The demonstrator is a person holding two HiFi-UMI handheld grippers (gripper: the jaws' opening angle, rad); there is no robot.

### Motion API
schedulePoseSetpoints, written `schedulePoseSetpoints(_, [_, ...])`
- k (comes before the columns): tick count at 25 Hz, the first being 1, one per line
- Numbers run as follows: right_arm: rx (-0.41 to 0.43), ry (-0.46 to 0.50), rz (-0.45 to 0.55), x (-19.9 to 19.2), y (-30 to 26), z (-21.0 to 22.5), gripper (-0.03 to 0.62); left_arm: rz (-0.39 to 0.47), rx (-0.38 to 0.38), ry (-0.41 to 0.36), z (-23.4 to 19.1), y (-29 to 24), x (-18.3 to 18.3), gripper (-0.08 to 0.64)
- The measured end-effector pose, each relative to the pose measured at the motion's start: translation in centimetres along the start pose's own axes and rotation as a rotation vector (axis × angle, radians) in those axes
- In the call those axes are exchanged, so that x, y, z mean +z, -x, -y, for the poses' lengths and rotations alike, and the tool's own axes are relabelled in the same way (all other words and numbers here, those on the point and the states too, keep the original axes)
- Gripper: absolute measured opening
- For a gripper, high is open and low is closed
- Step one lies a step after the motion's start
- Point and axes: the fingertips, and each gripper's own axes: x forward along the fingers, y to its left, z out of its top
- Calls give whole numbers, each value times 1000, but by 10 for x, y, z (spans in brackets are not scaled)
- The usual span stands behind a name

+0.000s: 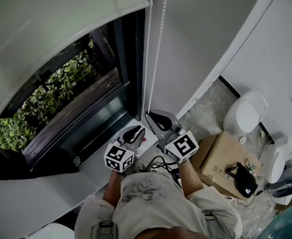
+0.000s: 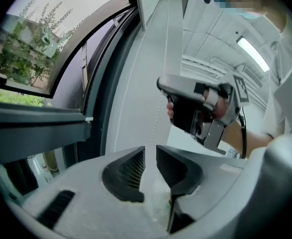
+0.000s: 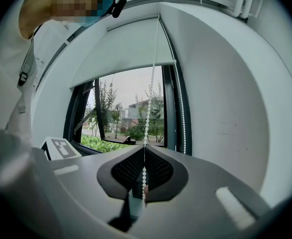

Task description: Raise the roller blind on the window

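We find the roller blind (image 3: 126, 46) part-way up the window (image 3: 131, 116). Its bottom bar (image 3: 128, 69) sits in the upper part of the opening, and the glass below it is uncovered.

The bead chain (image 3: 147, 118) hangs as a loop at the right edge of the window, next to the white wall (image 3: 220, 98).

- **Right gripper (image 3: 143, 169):** the jaws are closed on one strand of the chain. The beads run straight up from between the pads toward the blind. The second strand (image 3: 182, 113) hangs free along the dark frame.
- **Left gripper (image 2: 150, 159):** the jaws stand apart with a clear gap, and we see nothing between the pads. It is held just below and beside the right gripper, close to the sill (image 1: 88, 169).

In the head view both strands drop toward the right gripper's tips, but we cannot tell there which strand is clamped.

A cardboard box (image 1: 217, 158) rests on the floor to the right.
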Motion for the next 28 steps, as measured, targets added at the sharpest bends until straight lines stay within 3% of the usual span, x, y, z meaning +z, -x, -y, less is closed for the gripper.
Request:
schedulePoseSetpoints(7, [-8, 0, 2, 0, 1, 2, 11, 133, 39, -98, 2, 30, 92, 94])
schedulePoseSetpoints(15, [-6, 2, -1, -1, 0, -1, 11, 234, -3, -211, 25, 32, 171, 101])
schedulePoseSetpoints(22, [1, 3, 2, -1, -2, -4, 11, 311, -36, -294, 41, 22, 225, 101])
schedulePoseSetpoints(28, [-1, 6, 1, -1, -2, -7, 11, 336, -50, -311, 47, 16, 246, 99])
